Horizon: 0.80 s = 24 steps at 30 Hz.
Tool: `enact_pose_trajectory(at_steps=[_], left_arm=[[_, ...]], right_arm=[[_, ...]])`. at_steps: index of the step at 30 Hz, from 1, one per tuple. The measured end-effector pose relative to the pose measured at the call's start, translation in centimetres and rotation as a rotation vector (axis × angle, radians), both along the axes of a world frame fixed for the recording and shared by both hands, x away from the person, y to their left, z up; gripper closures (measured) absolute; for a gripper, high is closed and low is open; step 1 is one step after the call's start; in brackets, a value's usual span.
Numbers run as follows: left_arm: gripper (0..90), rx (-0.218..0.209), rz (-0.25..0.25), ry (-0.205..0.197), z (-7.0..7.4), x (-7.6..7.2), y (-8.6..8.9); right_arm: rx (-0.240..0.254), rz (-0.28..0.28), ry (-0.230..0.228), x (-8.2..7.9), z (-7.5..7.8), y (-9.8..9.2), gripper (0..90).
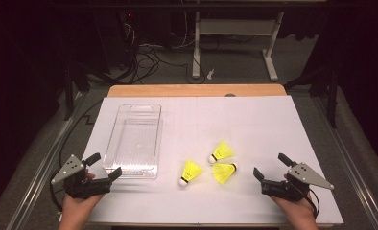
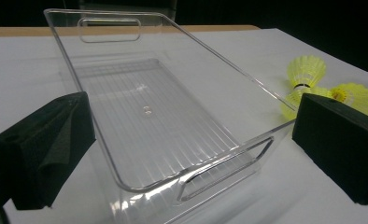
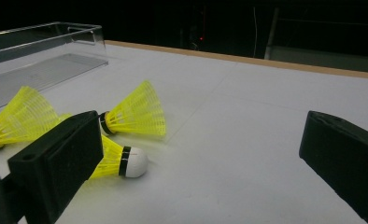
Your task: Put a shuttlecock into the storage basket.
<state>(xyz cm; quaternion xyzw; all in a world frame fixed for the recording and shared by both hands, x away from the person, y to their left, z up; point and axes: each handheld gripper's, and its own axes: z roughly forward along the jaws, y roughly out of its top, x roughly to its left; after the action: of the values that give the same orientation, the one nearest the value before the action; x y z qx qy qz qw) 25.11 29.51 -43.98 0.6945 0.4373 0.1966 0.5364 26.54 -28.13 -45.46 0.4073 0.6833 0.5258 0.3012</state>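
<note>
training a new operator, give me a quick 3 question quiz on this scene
1. How many shuttlecocks lie on the table?
2. True or false: one shuttlecock is already in the clear bin.
3. Which gripper is nearest the bin: A left, B right?

Key
1. Three: near, far, right.
2. False; the bin holds nothing.
3. A: the left gripper, jaws open, is at the bin's near end; the right gripper, also open, is by the shuttlecocks.

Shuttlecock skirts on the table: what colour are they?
Bright yellow plastic shuttlecock skirts, with white cork tips; clearest in the right gripper view.
</note>
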Motion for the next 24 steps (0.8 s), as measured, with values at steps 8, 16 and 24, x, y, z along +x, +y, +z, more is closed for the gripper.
enact_pose_trajectory(at_steps=[8, 16, 24], left_arm=[[0.3, -0.002, 0.031, 0.003, -0.1, -0.1, 1.4], [0.7, -0.017, 0.064, -0.022, 0.0, -0.8, 2.7], [0.7, -0.031, 0.057, -0.034, -0.1, -0.8, 2.7]], right_arm=[[-0.001, -0.001, -0.001, 0.0, 0.0, 0.0, 0.5], [0.000, -0.002, -0.004, 0.0, 0.0, -0.1, 0.5], [-0.002, -0.001, 0.003, 0.1, -0.1, 0.0, 0.5]])
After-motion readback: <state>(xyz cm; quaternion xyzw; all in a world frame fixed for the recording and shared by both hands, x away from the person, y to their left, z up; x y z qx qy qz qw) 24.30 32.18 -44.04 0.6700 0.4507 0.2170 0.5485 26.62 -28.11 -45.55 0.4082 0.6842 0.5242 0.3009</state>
